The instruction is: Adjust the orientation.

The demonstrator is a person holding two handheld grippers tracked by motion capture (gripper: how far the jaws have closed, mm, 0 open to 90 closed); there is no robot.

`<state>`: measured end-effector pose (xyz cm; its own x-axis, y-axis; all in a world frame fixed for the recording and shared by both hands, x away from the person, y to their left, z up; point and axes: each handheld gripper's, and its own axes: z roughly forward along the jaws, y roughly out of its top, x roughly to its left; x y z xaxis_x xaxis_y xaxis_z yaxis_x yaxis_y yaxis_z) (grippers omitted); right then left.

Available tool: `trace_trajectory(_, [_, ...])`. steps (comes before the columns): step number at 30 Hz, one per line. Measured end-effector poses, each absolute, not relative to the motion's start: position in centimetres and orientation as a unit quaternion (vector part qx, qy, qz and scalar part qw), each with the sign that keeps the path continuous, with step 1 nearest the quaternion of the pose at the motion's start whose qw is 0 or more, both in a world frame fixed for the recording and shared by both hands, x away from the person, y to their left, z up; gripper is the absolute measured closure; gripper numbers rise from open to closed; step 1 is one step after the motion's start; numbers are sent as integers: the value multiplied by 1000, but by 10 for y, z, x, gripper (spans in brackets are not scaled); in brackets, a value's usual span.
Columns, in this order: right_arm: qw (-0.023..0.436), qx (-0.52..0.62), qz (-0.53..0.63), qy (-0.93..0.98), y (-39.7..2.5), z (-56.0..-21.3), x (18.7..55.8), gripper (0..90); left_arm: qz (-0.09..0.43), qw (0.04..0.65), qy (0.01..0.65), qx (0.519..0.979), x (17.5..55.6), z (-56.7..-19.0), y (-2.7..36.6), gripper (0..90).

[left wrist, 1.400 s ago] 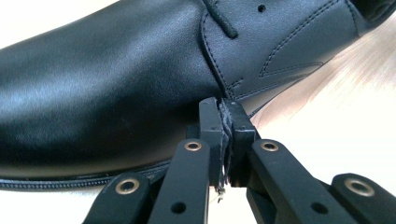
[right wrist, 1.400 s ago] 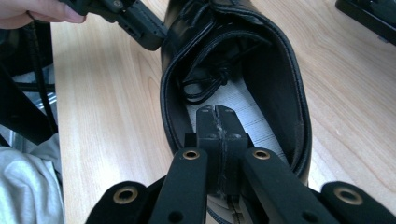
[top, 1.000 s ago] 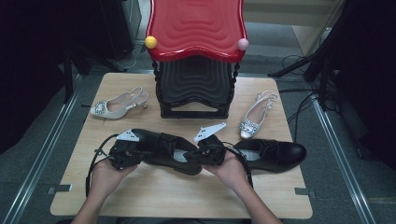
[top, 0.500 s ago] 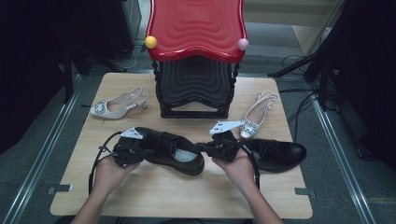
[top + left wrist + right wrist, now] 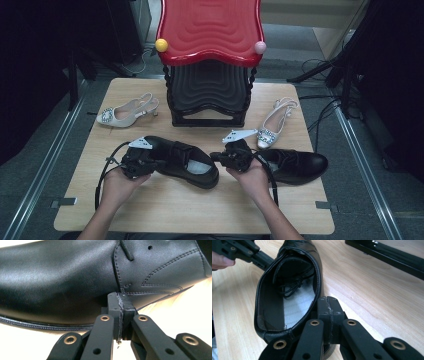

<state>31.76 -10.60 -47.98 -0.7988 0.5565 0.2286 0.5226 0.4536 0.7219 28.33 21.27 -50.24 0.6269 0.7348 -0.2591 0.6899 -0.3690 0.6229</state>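
At the lower centre of the high view, my two hands bracket a black leather lace-up shoe (image 5: 182,162) that lies on its sole on the wooden table (image 5: 200,210), toe toward the left of the frame. My left gripper (image 5: 134,161) sits at the toe end; in the left gripper view its jaws are pressed together with nothing between them, tips just against the shoe's side (image 5: 75,282) above the welt stitching. My right gripper (image 5: 235,156) is at the heel end, and the right gripper view shows its jaws likewise closed on nothing, resting beside the heel collar (image 5: 287,332), with the laces tucked inside the open mouth.

I judge the leather smooth and fairly slippery, the sole stiff, the upper soft enough to dent; the shoe looks moderately heavy for tongs. The collar rim at the heel or the edge of the opening seems the surest hold, since the polished flank offers no lip.

Just right of it lies its mate (image 5: 295,165). Farther back, a silver slingback heel (image 5: 127,112) lies at the left and another (image 5: 274,125) at the right, flanking a black stand (image 5: 207,95) under a red wavy shelf (image 5: 210,30).
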Motion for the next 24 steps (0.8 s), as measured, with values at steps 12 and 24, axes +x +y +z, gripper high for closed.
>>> trace_trajectory(12, [10,312,413,856,-111,-480,303,900,28,363,428,827,287,-504,208,900])
trace_trajectory(24, [-5,313,415,854,-116,-480,291,900,20,364,419,832,295,-504,201,900])
